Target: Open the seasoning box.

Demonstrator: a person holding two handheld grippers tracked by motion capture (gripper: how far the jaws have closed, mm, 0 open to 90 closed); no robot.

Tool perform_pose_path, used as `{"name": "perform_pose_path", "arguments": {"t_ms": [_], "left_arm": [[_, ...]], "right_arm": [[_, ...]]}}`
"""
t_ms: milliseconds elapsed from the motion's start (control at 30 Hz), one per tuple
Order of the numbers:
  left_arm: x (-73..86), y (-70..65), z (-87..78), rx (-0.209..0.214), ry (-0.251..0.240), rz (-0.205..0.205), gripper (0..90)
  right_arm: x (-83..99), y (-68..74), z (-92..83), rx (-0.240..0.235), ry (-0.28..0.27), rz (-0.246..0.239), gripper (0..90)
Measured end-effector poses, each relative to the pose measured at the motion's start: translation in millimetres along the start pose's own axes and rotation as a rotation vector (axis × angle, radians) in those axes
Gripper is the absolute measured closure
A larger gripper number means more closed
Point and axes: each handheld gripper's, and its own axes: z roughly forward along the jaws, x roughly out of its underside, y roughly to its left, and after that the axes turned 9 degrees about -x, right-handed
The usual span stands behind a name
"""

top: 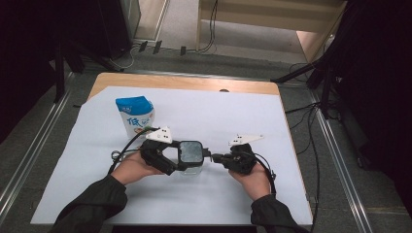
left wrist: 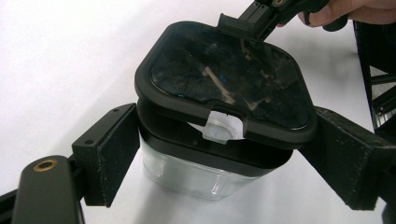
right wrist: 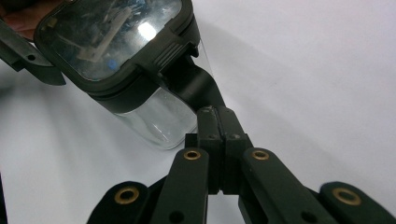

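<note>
A clear square jar (top: pixel 190 170) with a black collar stands at the middle of the white sheet. Its black lid (top: pixel 190 151) has a glossy top. My left gripper (top: pixel 183 159) is shut on the jar, one jaw against each side of the jar (left wrist: pixel 196 177) just under the collar. The lid (left wrist: pixel 224 79) sits tilted, its near edge lifted off the collar, and a white bit (left wrist: pixel 223 128) shows in the gap. My right gripper (right wrist: pixel 217 116) is shut on the black tab (right wrist: pixel 194 86) that sticks out from the lid (right wrist: pixel 112 37). The right gripper (top: pixel 214 157) comes in from the jar's right.
A blue and white pouch (top: pixel 135 115) stands upright behind the left hand, close to the left gripper's cable. The white sheet (top: pixel 272 194) covers most of the wooden table (top: pixel 184 81). Cables and black stands lie on the floor around the table.
</note>
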Motion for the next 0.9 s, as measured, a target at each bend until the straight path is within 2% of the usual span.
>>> {"name": "perform_pose_path", "arguments": {"t_ms": [367, 633, 800, 833, 867, 900], "left_arm": [[-5.8, -1.8, -8.3, -0.013, 0.015, 0.026, 15.7], [-9.9, -2.3, -14.3, -0.005, 0.012, 0.018, 17.6], [-12.0, -2.3, -20.0, 0.004, 0.006, 0.035, 25.2], [-12.2, -2.0, -22.0, 0.058, 0.006, 0.038, 33.3], [-12.4, -3.0, -22.0, 0.065, 0.007, 0.043, 37.6], [-12.9, -4.1, -22.0, 0.062, 0.009, 0.049, 37.6]], "right_arm": [[-0.7, -0.6, -3.0, -0.005, -0.008, 0.001, 90.0], [-0.7, -0.6, -2.8, -0.004, -0.007, 0.0, 90.0], [-0.7, -0.6, -2.4, -0.004, -0.005, 0.001, 90.0], [-0.7, -0.6, -2.0, -0.005, -0.004, -0.001, 90.0], [-0.6, -0.6, -1.8, -0.006, -0.003, -0.001, 90.0], [-0.6, -0.4, -1.9, -0.006, -0.001, 0.0, 90.0]]}}
